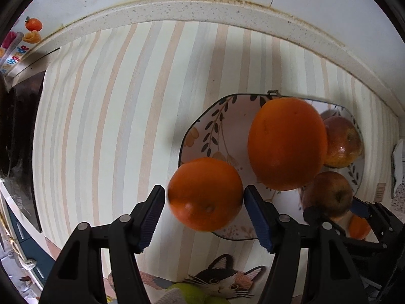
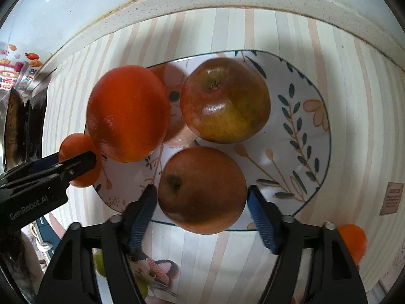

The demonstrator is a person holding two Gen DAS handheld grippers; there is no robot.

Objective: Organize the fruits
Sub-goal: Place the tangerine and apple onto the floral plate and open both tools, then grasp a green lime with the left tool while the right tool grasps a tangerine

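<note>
Orange round fruit point(image 1: 205, 193) sits pinched between the left tongs point(image 1: 205, 197), at the leaf-patterned plate's point(image 1: 202, 126) rim; right tongs point(image 2: 201, 195) bracket a reddish-brown apple point(image 2: 202, 190), contact unclear. Step: loading plate; next, lower and release.

Both views are taken from close above, angled down toward the far backsplash. The left wrist view is set left of the plate point(image 1: 192, 136); the right wrist view is centred on it point(image 2: 314, 136). Plate and large orange point(image 1: 287, 143) point(image 2: 127, 116) are apparently shared.
</note>
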